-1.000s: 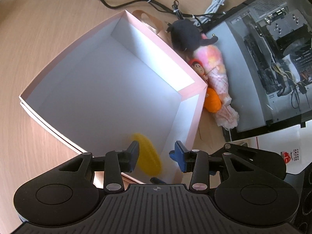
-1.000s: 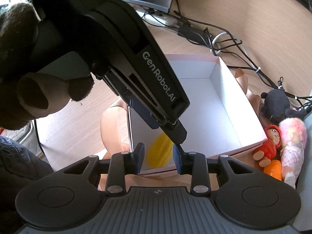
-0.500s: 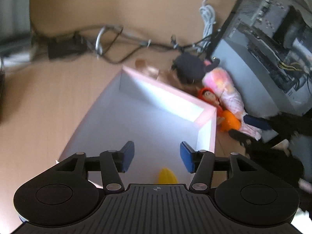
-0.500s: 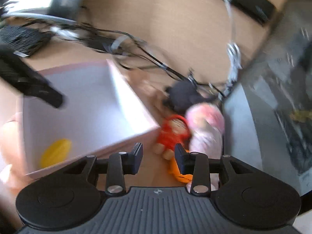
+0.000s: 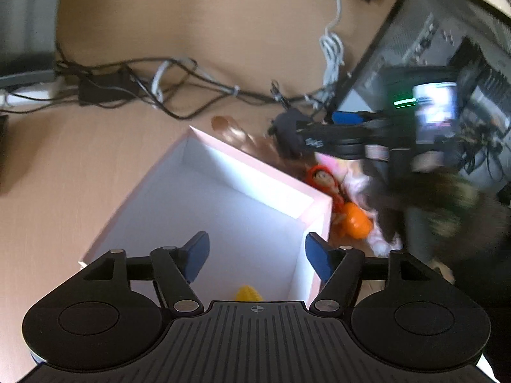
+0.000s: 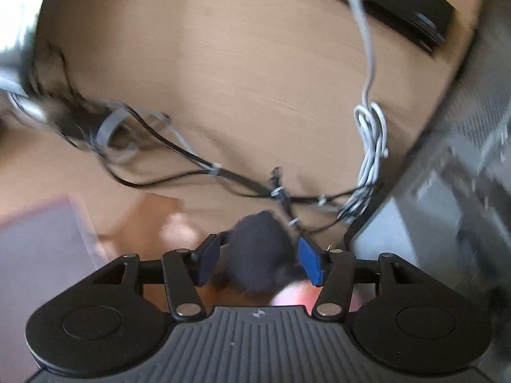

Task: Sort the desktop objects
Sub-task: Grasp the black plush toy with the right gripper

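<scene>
Right claw (image 6: pixel 257 263) is spread wide, its blue pads either side of a black plush (image 6: pixel 258 255) that lies on the surface (image 6: pixel 223 63), just past the far corner of a pink box (image 5: pixel 314 196). Whether the pads touch it is too blurred to tell. Left claw (image 5: pixel 257 255) is also spread and grasping nothing, hovering over the box, where a yellow toy (image 5: pixel 247 294) lies on the floor. Beside the box lie a red doll (image 5: pixel 322 177), an orange toy (image 5: pixel 356 221) and a pink plush (image 6: pixel 297 296). To grasp well, I judge the right claw should centre on the plush's body, clear of the cables (image 6: pixel 287 196) right behind it, and squeeze firmly since the plush is soft.
</scene>
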Action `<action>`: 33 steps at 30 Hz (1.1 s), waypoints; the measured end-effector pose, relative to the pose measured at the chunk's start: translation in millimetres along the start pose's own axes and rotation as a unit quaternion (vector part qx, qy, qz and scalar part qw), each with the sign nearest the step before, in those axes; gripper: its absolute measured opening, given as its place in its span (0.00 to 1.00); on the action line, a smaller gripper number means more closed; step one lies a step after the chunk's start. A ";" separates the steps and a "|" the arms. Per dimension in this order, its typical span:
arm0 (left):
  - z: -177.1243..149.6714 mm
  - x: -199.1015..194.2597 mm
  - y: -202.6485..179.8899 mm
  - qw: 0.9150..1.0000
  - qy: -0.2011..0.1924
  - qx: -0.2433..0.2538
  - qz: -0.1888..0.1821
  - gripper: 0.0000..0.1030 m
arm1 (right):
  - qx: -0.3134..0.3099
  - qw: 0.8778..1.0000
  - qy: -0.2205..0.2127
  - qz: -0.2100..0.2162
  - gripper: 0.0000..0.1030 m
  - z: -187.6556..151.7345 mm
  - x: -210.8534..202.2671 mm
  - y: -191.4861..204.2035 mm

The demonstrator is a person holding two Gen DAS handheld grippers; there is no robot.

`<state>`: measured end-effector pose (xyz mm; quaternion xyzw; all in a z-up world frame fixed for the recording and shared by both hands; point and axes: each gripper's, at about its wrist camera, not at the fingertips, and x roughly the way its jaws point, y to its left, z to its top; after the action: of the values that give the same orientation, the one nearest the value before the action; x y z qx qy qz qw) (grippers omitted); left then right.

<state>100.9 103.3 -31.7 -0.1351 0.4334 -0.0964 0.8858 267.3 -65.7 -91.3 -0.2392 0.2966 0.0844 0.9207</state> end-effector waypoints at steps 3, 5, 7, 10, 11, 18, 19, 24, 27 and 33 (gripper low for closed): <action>-5.0 -10.1 13.5 0.999 -0.009 -0.028 0.018 0.72 | -0.031 0.999 0.011 -0.021 0.53 1.6 31.2 8.6; -8.3 -16.8 22.4 0.998 -0.016 -0.046 0.029 0.73 | -0.037 0.999 0.024 -0.020 0.56 0.6 47.2 11.0; -13.3 -21.7 31.5 0.997 -0.018 -0.064 0.040 0.74 | -0.052 0.998 0.034 -0.017 0.62 -1.3 59.2 13.9; -20.8 -26.0 43.7 0.994 -0.017 -0.090 0.052 0.74 | -0.066 0.997 0.043 -0.016 0.66 -2.6 69.1 18.0; -22.5 -26.1 46.6 0.994 -0.017 -0.097 0.054 0.74 | -0.070 0.996 0.045 -0.016 0.66 -2.8 71.5 19.3; -26.9 -34.5 49.7 0.993 -0.022 -0.106 0.053 0.74 | -0.033 0.999 0.032 -0.009 0.55 1.2 56.6 7.7; -26.7 -35.1 48.5 0.993 -0.021 -0.102 0.053 0.74 | -0.017 1.000 0.024 -0.009 0.55 3.1 47.9 1.6; -23.2 -32.4 37.3 0.996 -0.017 -0.076 0.038 0.74 | 0.071 0.997 -0.026 0.024 0.55 14.5 -14.8 -30.8; -22.2 -30.2 25.8 0.998 -0.017 -0.055 0.022 0.75 | 0.107 0.991 -0.051 0.056 0.56 15.9 -56.4 -44.6; -18.6 -25.8 10.3 0.999 -0.010 -0.037 -0.027 0.74 | 0.130 0.982 -0.076 0.109 0.56 3.0 -125.6 -57.4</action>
<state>71.1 117.6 -26.8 -0.1803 0.4241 -0.1032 0.8814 184.2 -116.0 6.9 -0.0760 0.2582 0.1633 0.9492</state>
